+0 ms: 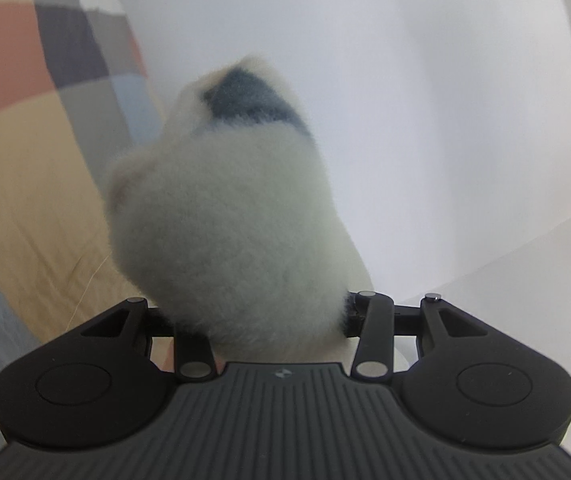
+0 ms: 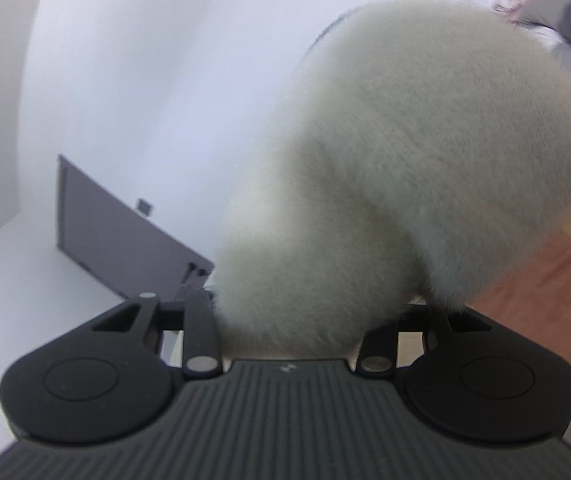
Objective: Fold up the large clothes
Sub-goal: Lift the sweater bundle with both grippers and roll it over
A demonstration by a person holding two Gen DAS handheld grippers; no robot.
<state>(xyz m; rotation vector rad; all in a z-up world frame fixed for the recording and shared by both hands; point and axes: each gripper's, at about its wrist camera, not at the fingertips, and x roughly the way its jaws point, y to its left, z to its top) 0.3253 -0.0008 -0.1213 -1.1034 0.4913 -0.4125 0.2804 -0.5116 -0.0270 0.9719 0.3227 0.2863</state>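
Left gripper (image 1: pixel 259 312), right gripper (image 2: pixel 289 312): near level, jaws clamped on fleece.

Both views are bright and evenly lit by soft, diffuse light, with no hard shadows and no glare. The white wall (image 1: pixel 425 120) reads as a smooth gradient, slightly greyer toward 3 o'clock in the left wrist view and toward 9 o'clock in the right. The fluffy garment (image 1: pixel 225 220), close to each lens, is out of focus and smeared, its edges feathery. The patchwork bedding (image 1: pixel 25 120) at 9 o'clock is also soft. Fisheye distortion bends straight lines near the rims; the dark panel (image 2: pixel 117 236) at 8 o'clock leans and curves. Black vignette shows at the bottom corners.
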